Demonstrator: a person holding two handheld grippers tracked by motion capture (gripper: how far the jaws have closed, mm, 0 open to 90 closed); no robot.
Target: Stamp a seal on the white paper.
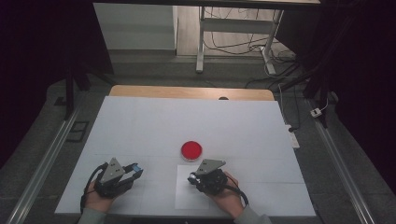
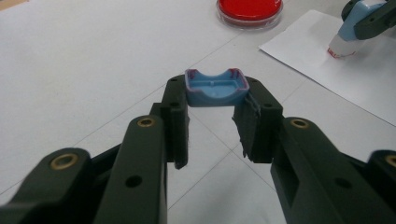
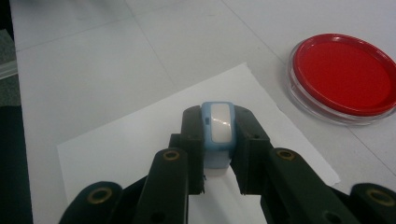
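left gripper [image 2: 212, 109] pinching blue cap [image 2: 216, 87] | right gripper [image 3: 218, 142] pinching blue-white stamp [image 3: 218, 133] over paper sheet [image 3: 140, 140] | red ink pad [image 3: 344, 77] ahead-right of it

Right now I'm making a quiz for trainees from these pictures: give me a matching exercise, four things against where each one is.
Things:
1. blue cap
2. stamp
3. red ink pad
4. sheet of paper

Places:
A. lying under the right gripper
B. clamped in the left gripper
C. on the table beyond both grippers
D. held in the right gripper

Pairs: 1-B, 2-D, 3-C, 4-A
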